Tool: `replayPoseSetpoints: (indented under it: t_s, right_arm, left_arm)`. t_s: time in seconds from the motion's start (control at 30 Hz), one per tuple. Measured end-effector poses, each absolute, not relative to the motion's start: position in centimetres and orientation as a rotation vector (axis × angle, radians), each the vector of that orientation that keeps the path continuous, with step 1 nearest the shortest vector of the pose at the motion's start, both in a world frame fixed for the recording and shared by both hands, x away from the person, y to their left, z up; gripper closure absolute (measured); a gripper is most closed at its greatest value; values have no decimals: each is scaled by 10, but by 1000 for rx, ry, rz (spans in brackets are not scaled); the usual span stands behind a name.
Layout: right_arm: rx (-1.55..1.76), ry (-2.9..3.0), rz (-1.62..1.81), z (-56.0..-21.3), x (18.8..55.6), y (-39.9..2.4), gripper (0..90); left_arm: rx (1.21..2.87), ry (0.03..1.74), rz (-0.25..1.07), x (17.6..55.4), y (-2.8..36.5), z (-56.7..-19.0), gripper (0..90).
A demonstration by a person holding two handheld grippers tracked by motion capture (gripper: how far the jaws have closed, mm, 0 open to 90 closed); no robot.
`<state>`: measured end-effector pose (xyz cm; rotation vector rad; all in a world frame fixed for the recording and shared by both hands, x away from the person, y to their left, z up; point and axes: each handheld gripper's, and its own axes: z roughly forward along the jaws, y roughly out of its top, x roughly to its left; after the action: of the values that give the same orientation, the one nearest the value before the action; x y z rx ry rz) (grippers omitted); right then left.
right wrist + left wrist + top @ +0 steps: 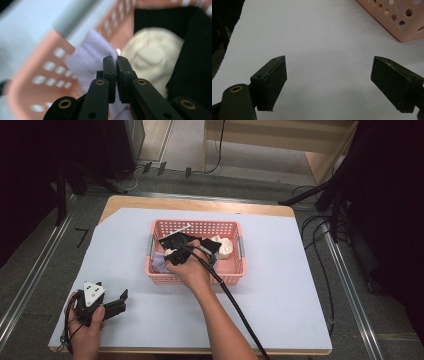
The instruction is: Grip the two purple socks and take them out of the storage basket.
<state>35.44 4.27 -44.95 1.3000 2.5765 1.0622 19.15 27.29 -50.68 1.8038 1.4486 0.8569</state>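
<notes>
Pink basket (159,276) pierced with rows of small holes; lay on a pale, plain white sheet (280,285) over a light wooden tabletop (200,203); held a lilac cloth (96,53), finely ribbed (blurred at the edges), beside a cream cloth (150,57) and a black one (195,72); carried black pads, brass-coloured rivets on the right gripper (116,60); matched in black on the left gripper (329,82).

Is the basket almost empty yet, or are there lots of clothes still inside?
Nothing looks taken out yet. The right gripper has its fingers shut on the lilac cloth, still over the pink basket. The cream cloth and black cloth remain inside. The left gripper waits open over the white sheet.
</notes>
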Motion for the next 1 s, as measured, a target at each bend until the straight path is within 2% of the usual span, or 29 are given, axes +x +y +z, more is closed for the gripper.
replayPoseSetpoints:
  t_s: [0.27, 0.37, 1.0]
  right_arm:
    - [1168, 2220, 1446, -399, 336, 13, 871]
    - [1157, 2091, 1495, -389, 332, -3, 872]
    - [1095, 1627, 1554, -384, 323, -87, 872]
  left_arm:
    - [1805, 1450, 854, 191, 273, -507, 145]
    - [1805, 1449, 855, 191, 273, -507, 145]
    - [1798, 1453, 857, 192, 273, -507, 145]
